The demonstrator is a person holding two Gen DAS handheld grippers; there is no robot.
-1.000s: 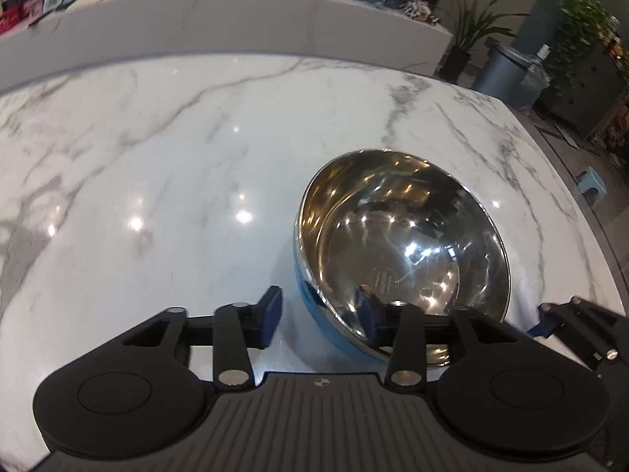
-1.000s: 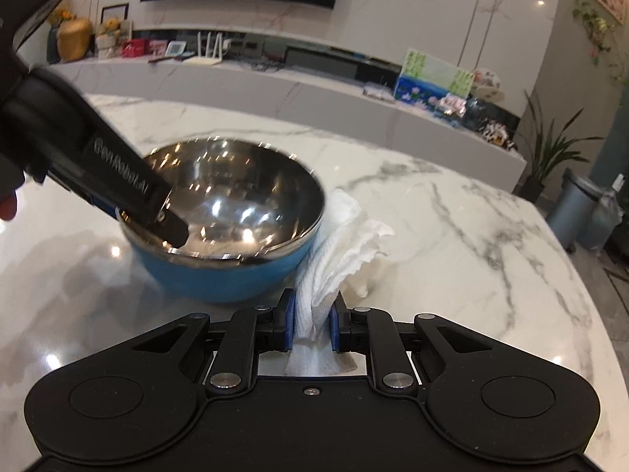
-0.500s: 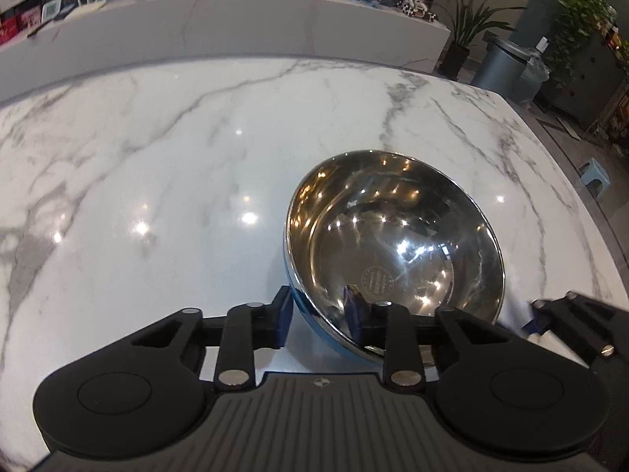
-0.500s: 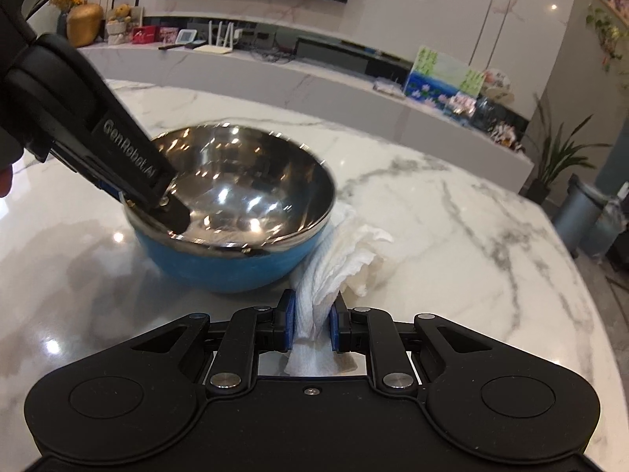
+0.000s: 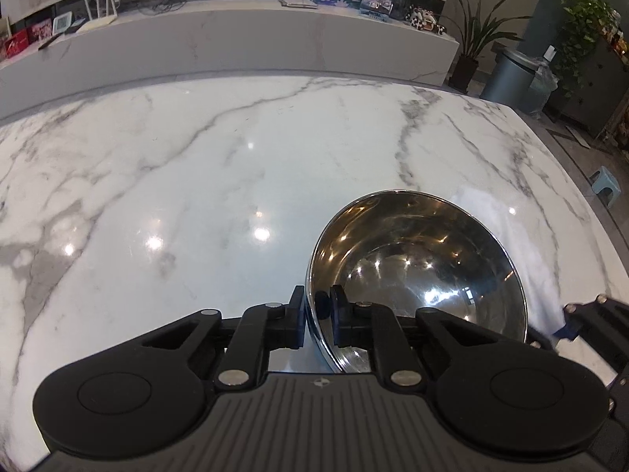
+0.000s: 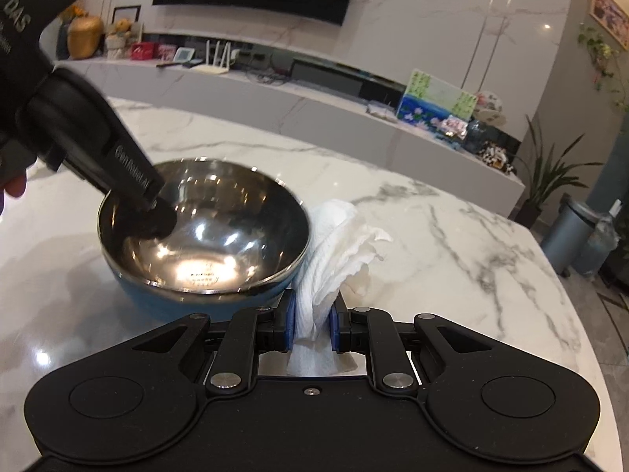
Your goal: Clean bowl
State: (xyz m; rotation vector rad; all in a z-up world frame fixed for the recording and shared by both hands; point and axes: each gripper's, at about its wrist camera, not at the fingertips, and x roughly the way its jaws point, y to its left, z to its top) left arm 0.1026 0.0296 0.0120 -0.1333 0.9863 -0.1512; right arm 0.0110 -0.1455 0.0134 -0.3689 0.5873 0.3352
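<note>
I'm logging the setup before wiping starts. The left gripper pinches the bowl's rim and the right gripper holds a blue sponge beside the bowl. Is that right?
Not quite: the right gripper is shut on a white paper towel, not a blue sponge, as the right wrist view shows. The rest holds: the left gripper pinches the rim of the bowl, and the towel sits beside it.

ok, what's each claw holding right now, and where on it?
Left claw has just been closing and now pinches the bowl by its near rim, one finger inside, one outside. Right claw clamps the paper towel at its bunched lower end.
</note>
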